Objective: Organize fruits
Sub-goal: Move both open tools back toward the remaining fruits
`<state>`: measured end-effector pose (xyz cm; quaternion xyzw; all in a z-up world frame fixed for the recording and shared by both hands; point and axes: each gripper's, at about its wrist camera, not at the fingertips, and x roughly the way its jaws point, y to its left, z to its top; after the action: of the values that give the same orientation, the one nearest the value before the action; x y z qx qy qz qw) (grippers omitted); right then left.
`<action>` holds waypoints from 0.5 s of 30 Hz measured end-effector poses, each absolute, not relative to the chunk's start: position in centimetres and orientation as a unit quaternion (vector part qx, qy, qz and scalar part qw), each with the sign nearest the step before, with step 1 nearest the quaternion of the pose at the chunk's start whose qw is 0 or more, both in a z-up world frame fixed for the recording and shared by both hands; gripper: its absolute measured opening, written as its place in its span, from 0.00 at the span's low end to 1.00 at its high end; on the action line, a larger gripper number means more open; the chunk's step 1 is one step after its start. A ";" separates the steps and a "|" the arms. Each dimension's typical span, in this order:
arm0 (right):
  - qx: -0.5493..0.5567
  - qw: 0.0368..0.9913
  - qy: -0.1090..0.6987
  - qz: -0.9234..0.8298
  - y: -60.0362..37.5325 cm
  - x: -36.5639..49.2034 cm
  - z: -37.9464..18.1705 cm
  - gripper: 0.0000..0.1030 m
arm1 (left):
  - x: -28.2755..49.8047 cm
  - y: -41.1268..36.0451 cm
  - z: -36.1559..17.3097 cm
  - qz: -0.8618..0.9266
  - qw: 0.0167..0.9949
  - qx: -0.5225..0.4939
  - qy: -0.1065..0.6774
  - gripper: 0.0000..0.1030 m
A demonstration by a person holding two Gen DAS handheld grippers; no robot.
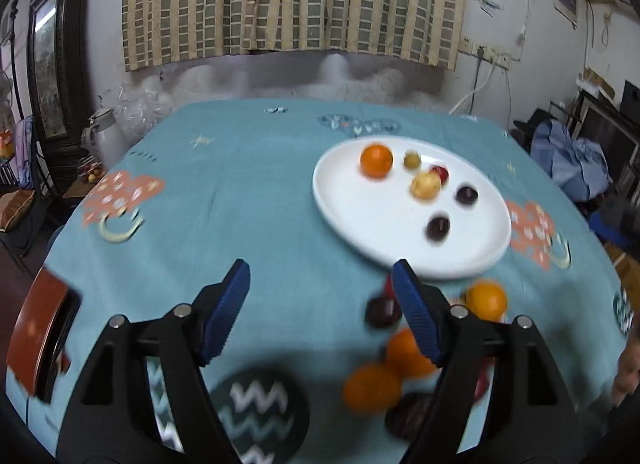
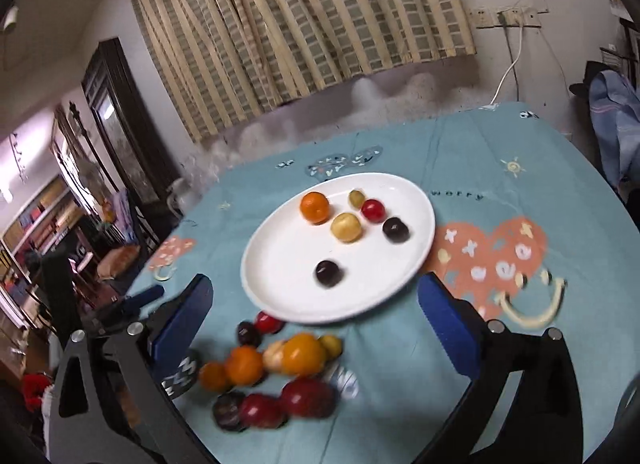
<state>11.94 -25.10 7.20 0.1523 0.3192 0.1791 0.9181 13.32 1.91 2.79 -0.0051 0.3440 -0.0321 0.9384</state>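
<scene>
Both claws stand apart and empty: the left claw [image 1: 320, 276], the right claw [image 2: 316, 288]. Six fruits sit on the white plate [image 2: 280, 264] mid-frame; a blurred pile of fruit [image 2: 276, 372], seemingly oranges and plums, lies on the surface [image 2: 480, 168] below it.

Bare tablecloth [image 1: 256, 200] left of plate [image 1: 340, 200]; loose fruit pile [image 2: 276, 376] crowds its near side

Lived-in home room, looking like a dining or living area. Checked curtain [image 1: 292, 0] hanging on a scuffed white wall, teal cartoon-print tablecloth [image 1: 260, 200] covering the table, dark wooden cabinet [image 2: 120, 120] standing at left, bookshelves [image 2: 44, 216] showing behind it, power strip [image 2: 506, 18] with cable dangling on the wall.
</scene>
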 end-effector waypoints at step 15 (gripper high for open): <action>0.122 0.911 0.357 0.169 -23.7 8.7 3.6 0.99 | 9.1 -0.3 -1.0 -0.061 0.928 0.066 0.362 0.81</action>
<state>8.72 -23.73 3.61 0.1217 0.3572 0.1687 0.9106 9.07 -0.32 -1.03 0.0663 0.3617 -0.0607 0.9280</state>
